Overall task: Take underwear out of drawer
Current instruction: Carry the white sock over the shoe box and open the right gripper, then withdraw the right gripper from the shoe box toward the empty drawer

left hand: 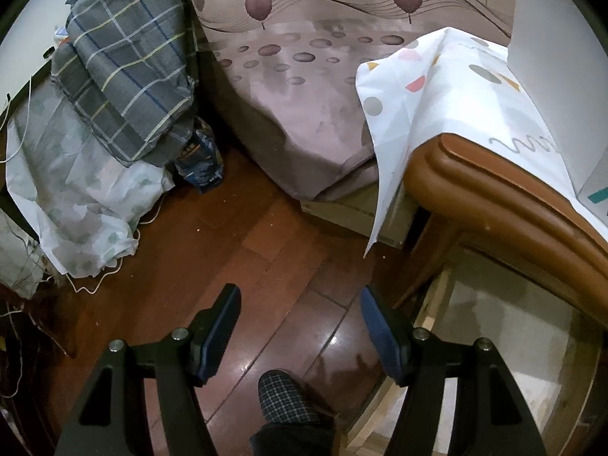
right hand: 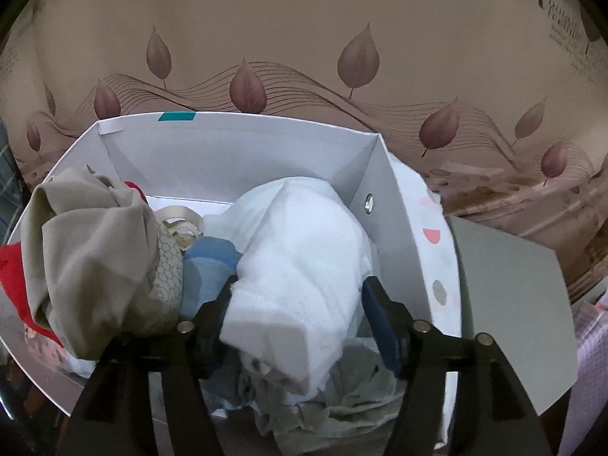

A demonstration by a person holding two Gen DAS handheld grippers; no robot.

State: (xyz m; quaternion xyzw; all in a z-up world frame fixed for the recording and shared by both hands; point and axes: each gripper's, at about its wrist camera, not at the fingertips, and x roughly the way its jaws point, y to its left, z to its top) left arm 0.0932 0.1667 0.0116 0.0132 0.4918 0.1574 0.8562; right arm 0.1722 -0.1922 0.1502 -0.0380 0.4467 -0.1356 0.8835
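Right wrist view was the one in which the deciding relation could be read: the right gripper (right hand: pixel 298 315) was found lowered into the white drawer (right hand: pixel 243 140), its jaws standing apart, with a folded white garment (right hand: pixel 300 262) lying between them. The left finger seemed to touch the bundle's edge, while a gap was left at the right finger, so no grip could be called made. The garment's long axis was seen to run straight away from the gripper, toward the drawer's far wall, so that the jaws straddled it across its narrow width. Just left of it a blue garment (right hand: pixel 207 266) was seen, then a beige garment (right hand: pixel 95 258) and a red cloth (right hand: pixel 13 269); crumpled grey-green fabric (right hand: pixel 353 399) lay beneath. Which pieces were underwear could not be told for certain.

In the left wrist view the left gripper (left hand: pixel 300 326) was shown with jaws apart and empty, pointed at the wooden floor (left hand: pixel 235 235) beside the brown table (left hand: pixel 494 190), well apart from the drawer. The right hand was therefore judged the nearer, and a closing on the white garment was judged the step called for.
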